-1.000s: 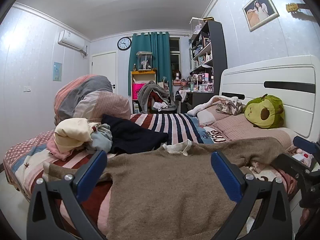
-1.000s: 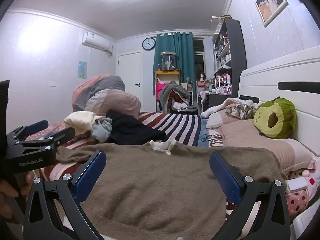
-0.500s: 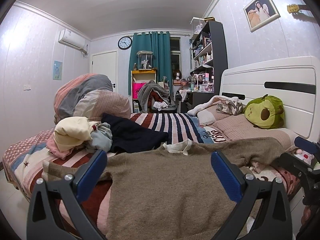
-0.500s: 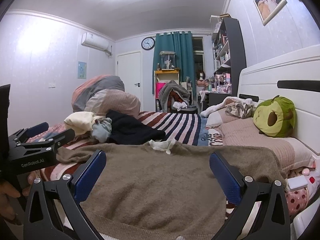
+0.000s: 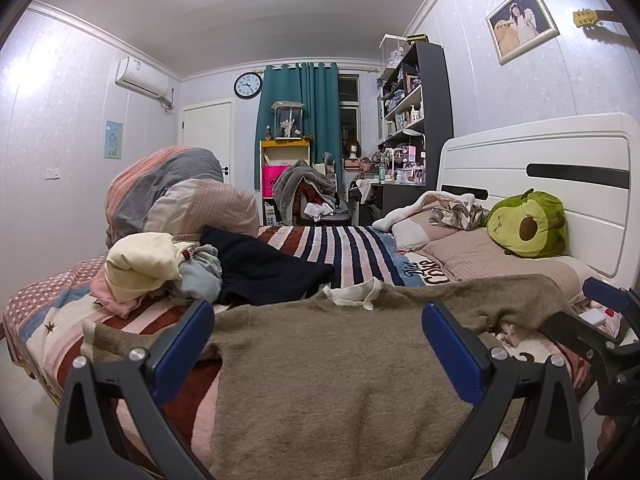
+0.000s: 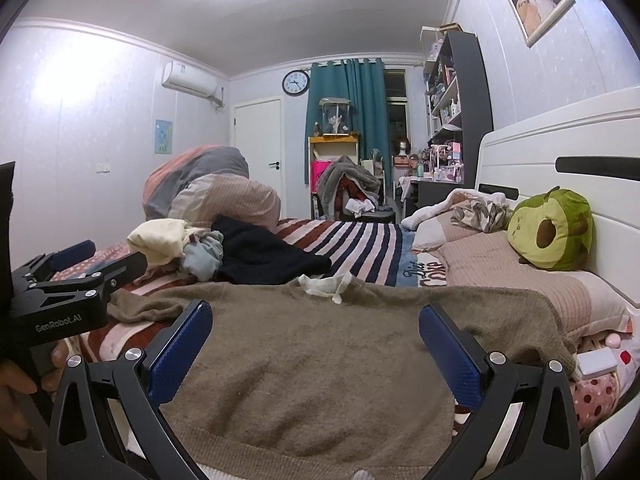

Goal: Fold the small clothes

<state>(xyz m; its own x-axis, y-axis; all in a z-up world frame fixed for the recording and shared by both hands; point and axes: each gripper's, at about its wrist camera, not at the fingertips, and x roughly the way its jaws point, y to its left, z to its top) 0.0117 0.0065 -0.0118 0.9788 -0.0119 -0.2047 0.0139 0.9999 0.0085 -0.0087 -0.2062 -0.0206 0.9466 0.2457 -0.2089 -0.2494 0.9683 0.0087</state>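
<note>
Left wrist view: both jaws spread, empty, above brown sweater (image 5: 320, 368) hem at bed (image 5: 352, 244) edge

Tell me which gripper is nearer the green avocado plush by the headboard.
Right. The right gripper hovers open over the brown sweater on the side toward the plush. The left gripper, also open, sits farther off, toward the clothes pile.
</note>
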